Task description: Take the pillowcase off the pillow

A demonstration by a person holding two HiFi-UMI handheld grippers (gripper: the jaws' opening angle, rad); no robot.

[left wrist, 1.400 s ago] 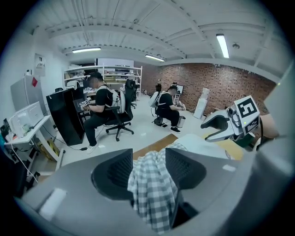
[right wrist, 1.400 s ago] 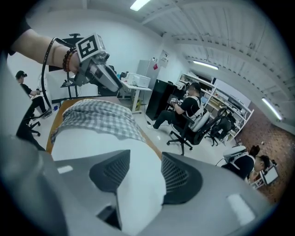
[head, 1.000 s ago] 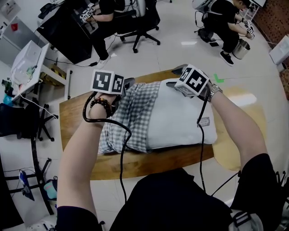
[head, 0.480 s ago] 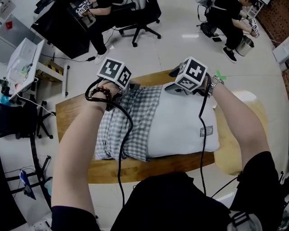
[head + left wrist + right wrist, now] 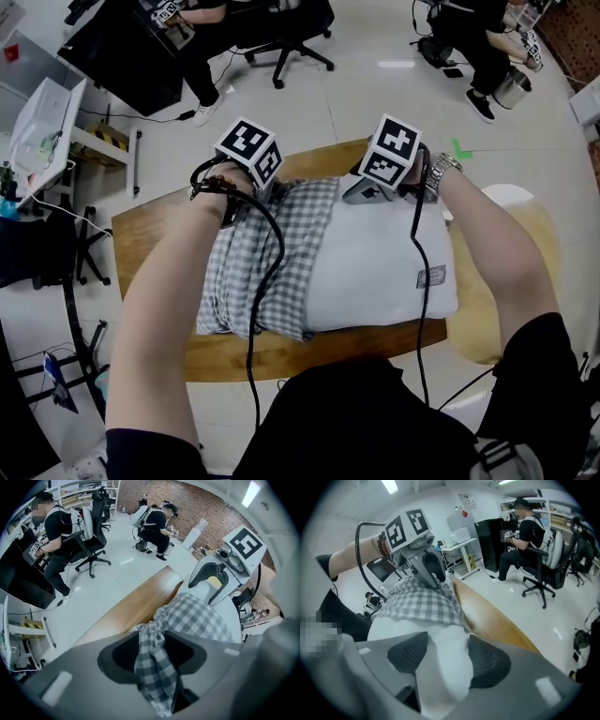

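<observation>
Pillow point(image 5: 375, 262) lies flat on the wooden bench point(image 5: 150, 244), long side running w/ the bench. Checked pillowcase point(image 5: 267, 253) covers only its left part and is rumpled. The right part is bare white, w/ a small label point(image 5: 431, 276) near the right end.

L gripper point(image 5: 152, 653) sits at the far edge of the pillowcase, pointing steeply down. Its jaws have just been closing and now pinch a bunched fold of checked cloth, which fills the gap btw the pads.

R gripper point(image 5: 443, 660) sits at the far edge of the bare pillow, just right of the pillowcase hem, tilted down. Its jaws stand fairly wide and have just closed a little. A bulge of white pillow fills the gap, w/ both pads pressing on it.

The 2 grippers are near each other but not touching. Bead bracelet point(image 5: 211, 186) on L wrist, watch point(image 5: 442, 172) on R wrist.
</observation>
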